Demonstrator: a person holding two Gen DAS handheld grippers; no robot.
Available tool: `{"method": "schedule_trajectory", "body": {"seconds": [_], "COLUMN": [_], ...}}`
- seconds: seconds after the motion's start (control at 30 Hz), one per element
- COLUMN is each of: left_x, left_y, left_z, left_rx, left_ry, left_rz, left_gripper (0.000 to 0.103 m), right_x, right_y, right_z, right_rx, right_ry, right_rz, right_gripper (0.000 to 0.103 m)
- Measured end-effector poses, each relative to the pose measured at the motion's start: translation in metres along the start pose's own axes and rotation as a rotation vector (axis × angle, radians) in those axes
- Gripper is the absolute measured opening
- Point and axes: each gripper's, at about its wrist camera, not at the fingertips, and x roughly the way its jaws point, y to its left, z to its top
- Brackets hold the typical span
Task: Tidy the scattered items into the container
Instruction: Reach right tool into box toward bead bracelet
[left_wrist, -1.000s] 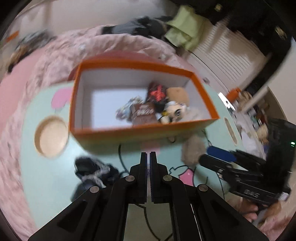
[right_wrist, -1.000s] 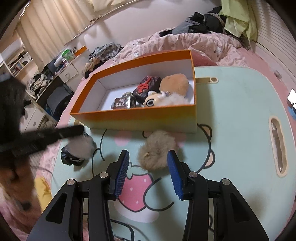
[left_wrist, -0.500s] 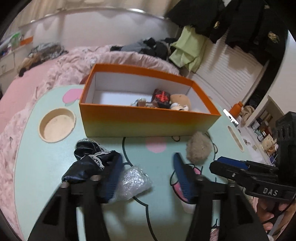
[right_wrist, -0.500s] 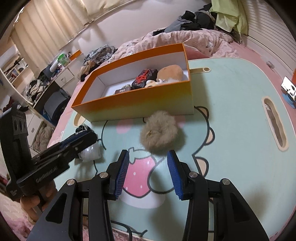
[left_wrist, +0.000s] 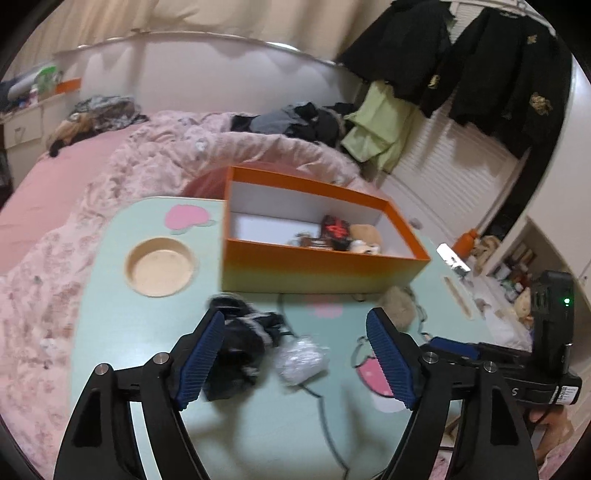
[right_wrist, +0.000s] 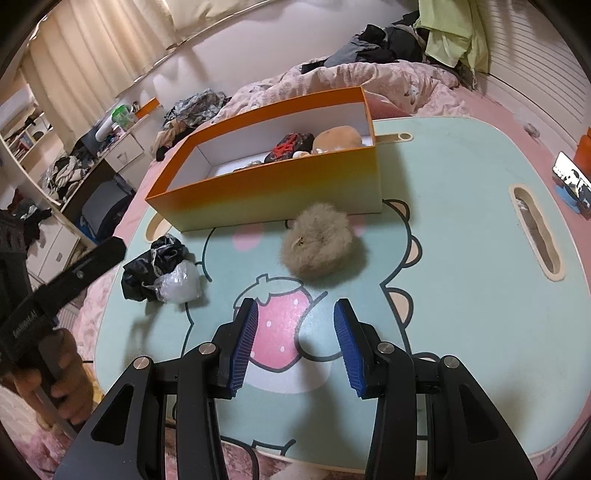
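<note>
An orange box (left_wrist: 321, 266) (right_wrist: 277, 192) stands on the mint table and holds a red-black pouch (left_wrist: 334, 230), a brown plush (right_wrist: 338, 137) and small bits. My left gripper (left_wrist: 295, 354) hovers low over the table, its jaws opening. A black fabric bundle (left_wrist: 240, 343) (right_wrist: 155, 266) and a clear plastic wad (left_wrist: 301, 356) (right_wrist: 179, 282) lie between and just past its fingers, untouched by the pads. A tan fluffy ball (right_wrist: 317, 243) (left_wrist: 397, 306) rests in front of the box. My right gripper (right_wrist: 295, 343) stands open over the strawberry print, short of the ball, with nothing between its pads.
The table (right_wrist: 461, 295) has a round cup recess (left_wrist: 160, 262) at the left and a slot handle (right_wrist: 535, 229) at the right. A phone (right_wrist: 572, 181) sits off the right edge. Pink bedding (left_wrist: 92, 221) surrounds the table. A hand (right_wrist: 55, 373) grips the left tool.
The left gripper has gone from shut to wide apart and drawn back from the box; the black bundle and plastic wad now sit between its fingers. The right gripper barely moved.
</note>
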Motion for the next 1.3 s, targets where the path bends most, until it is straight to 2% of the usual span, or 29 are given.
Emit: {"method": "schedule_trajectory", "body": {"seconds": [0.17,0.3,0.37,0.53,0.63,0.77,0.83,0.97,1.1,1.23,1.3], "left_x": [0.0,0.002,0.002,-0.001,-0.002,-0.004,-0.004,-0.003,0.0,0.005,0.006], "left_y": [0.009,0.017,0.02,0.026,0.027,0.029,0.032,0.036,0.039,0.039,0.038], "left_z": [0.0,0.0,0.0,0.0,0.0,0.001,0.002,0.002,0.002,0.002,0.001], "left_rx": [0.018,0.017,0.014,0.001,-0.004,-0.012,-0.02,-0.028,-0.049,-0.059,-0.054], "left_ry": [0.036,0.062,0.064,0.058,0.058,0.053,0.052,0.057,0.067,0.083,0.085], "left_rz": [0.067,0.098,0.108,0.099,0.09,0.08,0.077,0.081,0.07,0.056,0.061], "left_gripper": [0.079,0.079,0.079,0.079,0.079,0.079,0.079,0.079,0.079,0.079,0.079], "right_x": [0.003,0.009,0.017,0.049,0.064,0.067,0.077,0.104,0.112,0.104,0.101], "right_y": [0.014,0.028,0.038,0.061,0.064,0.073,0.074,0.07,0.055,0.044,0.047], "right_z": [0.016,0.052,0.075,0.12,0.143,0.164,0.169,0.165,0.152,0.151,0.156], "right_rx": [-0.067,-0.099,-0.132,-0.188,-0.146,-0.164,-0.157,-0.17,-0.16,-0.16,-0.165], "right_ry": [-0.005,0.015,0.03,0.134,0.186,0.151,0.174,0.279,0.369,0.357,0.334], "right_rz": [-0.005,0.052,0.064,0.063,0.05,0.042,0.031,0.021,0.072,0.044,0.073], "right_gripper": [0.044,0.044,0.039,0.026,0.026,0.026,0.026,0.026,0.026,0.026,0.026]}}
